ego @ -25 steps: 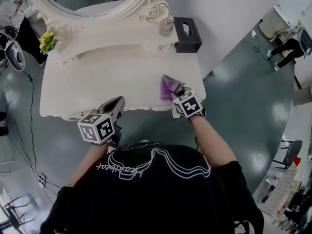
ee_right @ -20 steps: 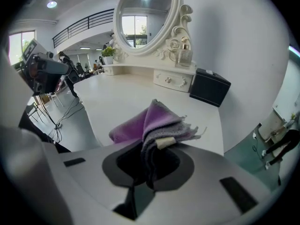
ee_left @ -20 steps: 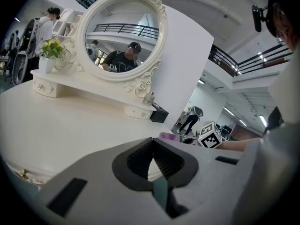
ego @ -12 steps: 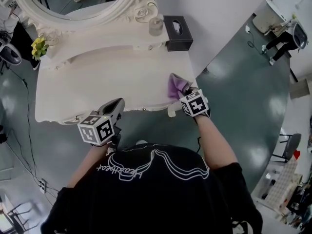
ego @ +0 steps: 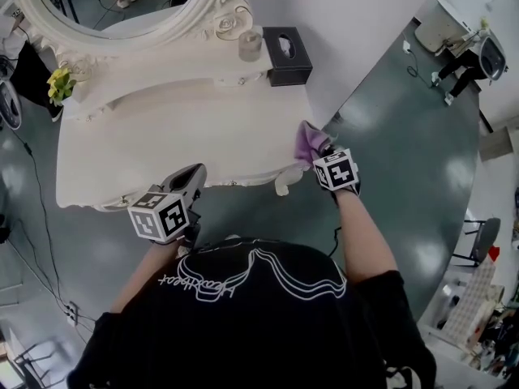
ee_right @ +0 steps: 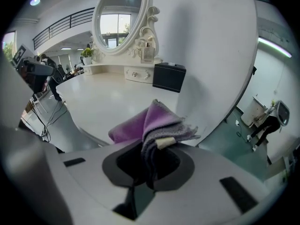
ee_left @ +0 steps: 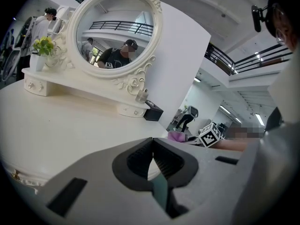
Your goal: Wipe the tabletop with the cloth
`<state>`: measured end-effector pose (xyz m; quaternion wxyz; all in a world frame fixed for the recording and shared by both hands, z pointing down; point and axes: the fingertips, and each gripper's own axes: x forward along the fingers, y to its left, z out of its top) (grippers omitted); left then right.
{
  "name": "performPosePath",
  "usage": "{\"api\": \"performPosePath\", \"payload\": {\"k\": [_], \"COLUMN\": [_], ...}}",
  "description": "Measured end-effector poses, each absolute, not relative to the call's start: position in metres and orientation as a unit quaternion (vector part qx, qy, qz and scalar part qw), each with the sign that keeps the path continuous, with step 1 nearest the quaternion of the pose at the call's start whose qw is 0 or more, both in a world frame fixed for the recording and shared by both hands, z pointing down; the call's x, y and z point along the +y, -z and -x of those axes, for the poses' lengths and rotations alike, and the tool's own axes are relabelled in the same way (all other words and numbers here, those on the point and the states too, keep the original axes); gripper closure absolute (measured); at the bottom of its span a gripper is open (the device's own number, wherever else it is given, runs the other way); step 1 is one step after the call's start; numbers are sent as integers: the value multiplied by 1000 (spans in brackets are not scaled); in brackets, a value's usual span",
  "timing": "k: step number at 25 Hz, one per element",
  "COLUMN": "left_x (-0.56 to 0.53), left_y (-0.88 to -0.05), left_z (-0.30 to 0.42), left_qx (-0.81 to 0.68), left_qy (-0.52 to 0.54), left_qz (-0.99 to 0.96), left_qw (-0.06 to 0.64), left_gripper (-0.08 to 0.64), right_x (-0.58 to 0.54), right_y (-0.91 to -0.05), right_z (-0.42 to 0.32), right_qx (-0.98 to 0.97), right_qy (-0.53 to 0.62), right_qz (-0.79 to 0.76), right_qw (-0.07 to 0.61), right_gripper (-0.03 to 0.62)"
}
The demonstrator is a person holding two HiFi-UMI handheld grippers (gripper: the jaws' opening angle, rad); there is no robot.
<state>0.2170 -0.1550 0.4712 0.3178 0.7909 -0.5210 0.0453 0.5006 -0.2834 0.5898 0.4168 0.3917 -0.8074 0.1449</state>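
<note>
A folded purple cloth (ego: pixel 308 143) (ee_right: pixel 150 121) rests on the white dressing table's top (ego: pixel 178 140) at its front right corner. My right gripper (ego: pixel 323 154) (ee_right: pixel 151 159) is shut on the cloth's near end, and the cloth bunches up out of the jaws. My left gripper (ego: pixel 193 175) (ee_left: pixel 152 158) hovers at the table's front edge, left of the middle, shut with nothing between its pads. In the left gripper view the cloth (ee_left: pixel 177 136) shows small at the table's (ee_left: pixel 70 121) far right.
An oval mirror (ego: pixel 130 6) in a carved white frame stands at the back on a raised shelf. A black tissue box (ego: pixel 287 53), a glass bottle (ego: pixel 250 45) and a small yellow-green plant (ego: pixel 58 83) sit on that shelf. Grey-green floor (ego: pixel 405 160) surrounds the table.
My right gripper has dragged the cloth rightward along the front edge, from right of the middle to the front right corner. The left gripper has stayed in place.
</note>
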Motion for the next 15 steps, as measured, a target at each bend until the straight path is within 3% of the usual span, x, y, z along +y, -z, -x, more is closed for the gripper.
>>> {"api": "performPosePath", "payload": {"k": [15], "left_x": [-156], "left_y": [-434], "left_z": [-218], "left_qx": [-518], "left_qy": [-41], "left_qz": [-807], "left_qw": [281], "left_gripper": [555], "right_x": [-264], "right_y": [-556], "right_z": [-532], "right_qx": [-805], "right_qy": [-161], "right_qz": [-424], "right_qw": [383], "right_gripper": [545]}}
